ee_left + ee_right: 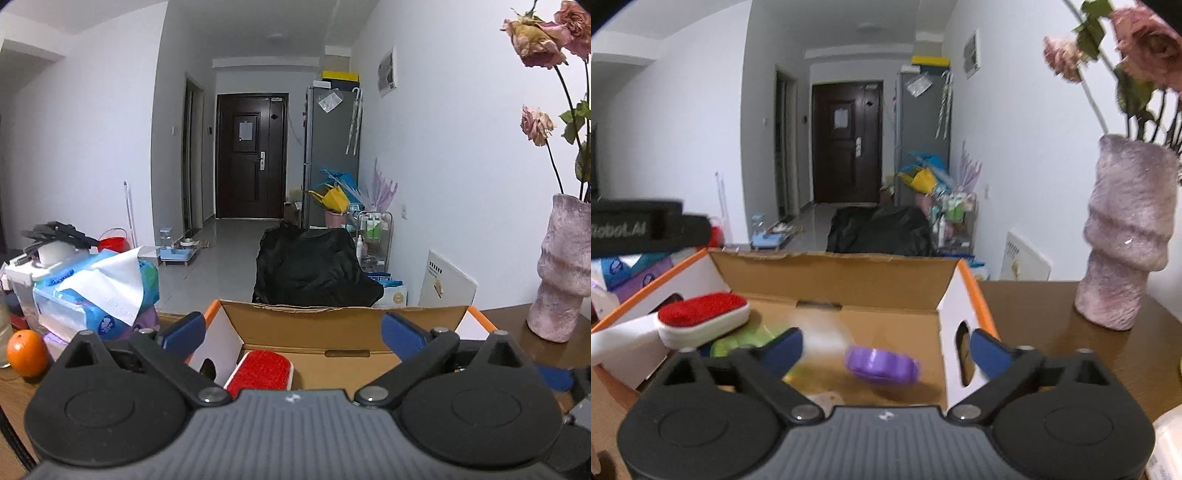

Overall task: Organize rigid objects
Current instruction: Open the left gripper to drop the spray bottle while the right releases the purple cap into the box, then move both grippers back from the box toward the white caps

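Nearest the right gripper [884, 349], whose fingers stand wide apart and empty, a purple disc [882, 365] lies blurred inside the cardboard box [827, 271]. Left gripper [293, 332] likewise gapes empty over the red-topped brush [260, 373]. Beyond, a pink vase [1123, 236] stands near the table's far right edge.

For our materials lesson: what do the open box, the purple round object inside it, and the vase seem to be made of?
Box: corrugated cardboard, a ragged brown edge with white-printed outer walls. Purple round object: probably moulded plastic, smooth and slightly glossy, though blurred. Vase: likely glazed ceramic or stone, rough mottled pink surface with a small shiny highlight.
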